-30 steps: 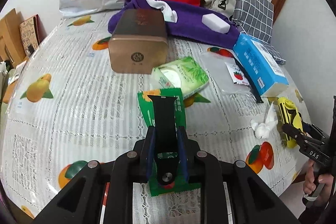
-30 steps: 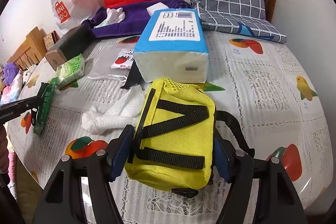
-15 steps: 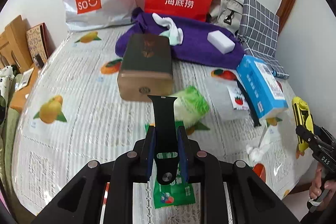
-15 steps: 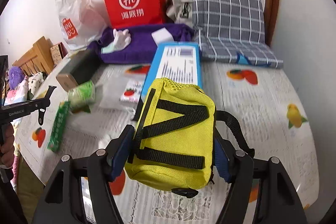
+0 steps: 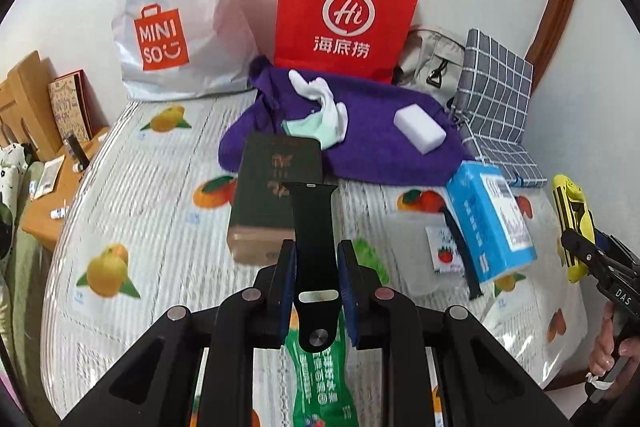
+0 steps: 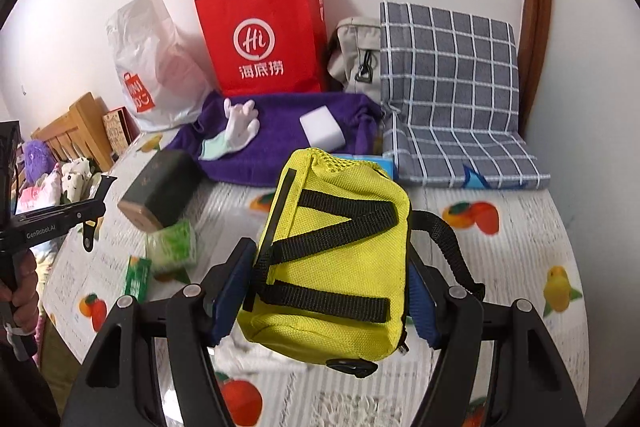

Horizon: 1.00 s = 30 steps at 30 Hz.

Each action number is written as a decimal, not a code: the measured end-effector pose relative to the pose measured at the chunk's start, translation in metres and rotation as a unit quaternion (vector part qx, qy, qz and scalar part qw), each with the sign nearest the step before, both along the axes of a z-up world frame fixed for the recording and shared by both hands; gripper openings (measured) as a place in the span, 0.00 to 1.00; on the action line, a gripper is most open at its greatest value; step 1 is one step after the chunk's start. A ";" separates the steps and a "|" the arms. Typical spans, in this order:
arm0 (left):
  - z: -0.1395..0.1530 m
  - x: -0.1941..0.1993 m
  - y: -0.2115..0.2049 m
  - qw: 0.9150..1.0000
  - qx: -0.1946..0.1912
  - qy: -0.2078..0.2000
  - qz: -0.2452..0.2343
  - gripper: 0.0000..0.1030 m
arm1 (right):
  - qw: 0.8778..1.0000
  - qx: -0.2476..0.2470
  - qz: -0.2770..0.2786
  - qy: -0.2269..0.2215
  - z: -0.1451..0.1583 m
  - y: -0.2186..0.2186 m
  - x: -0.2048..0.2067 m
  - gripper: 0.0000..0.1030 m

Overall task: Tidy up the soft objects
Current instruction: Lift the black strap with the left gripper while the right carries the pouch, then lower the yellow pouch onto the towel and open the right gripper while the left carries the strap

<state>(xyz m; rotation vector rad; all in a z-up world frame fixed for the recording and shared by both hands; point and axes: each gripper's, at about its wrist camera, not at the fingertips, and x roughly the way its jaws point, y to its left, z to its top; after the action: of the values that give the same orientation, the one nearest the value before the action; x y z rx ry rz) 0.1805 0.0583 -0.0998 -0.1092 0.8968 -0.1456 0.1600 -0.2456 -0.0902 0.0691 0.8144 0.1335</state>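
Your left gripper (image 5: pixel 316 277) has its jaws clamped on the black rubber watch strap (image 5: pixel 313 227), your right gripper (image 6: pixel 328 287) on the yellow mesh pouch (image 6: pixel 332 259), both held above the fruit-print bed (image 5: pixel 132 187). White glove (image 5: pixel 324 107) and sponge block (image 5: pixel 419 131) lie on the purple towel (image 5: pixel 380 155); neither carried item is placed yet.

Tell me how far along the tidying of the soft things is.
Done: a white glove and white sponge lie on the purple towel. In hand: the left claw grips a black watch strap, the right claw a yellow pouch. Left: the green tissue pack and green sachet.
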 end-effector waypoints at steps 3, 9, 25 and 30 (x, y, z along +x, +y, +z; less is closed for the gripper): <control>0.005 0.011 0.000 1.000 0.004 0.002 0.002 0.19 | 1.000 0.002 -0.003 -0.005 0.007 0.000 0.014 0.67; 0.013 0.036 0.002 1.000 -0.001 0.003 0.003 0.19 | 1.000 0.003 -0.007 -0.010 0.019 0.000 0.043 0.67; 0.029 0.116 0.002 1.000 -0.003 0.000 0.006 0.20 | 1.000 0.019 0.015 -0.015 0.034 0.020 0.141 0.68; 0.026 0.139 0.000 1.000 -0.007 0.003 0.005 0.20 | 0.999 0.020 0.027 -0.017 0.035 0.030 0.170 0.67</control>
<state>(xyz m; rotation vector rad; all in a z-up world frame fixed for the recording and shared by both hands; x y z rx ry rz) 0.3192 0.0582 -0.0741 -0.1262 0.9010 -0.1423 0.3298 -0.2155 -0.0549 0.0829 0.7789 0.2026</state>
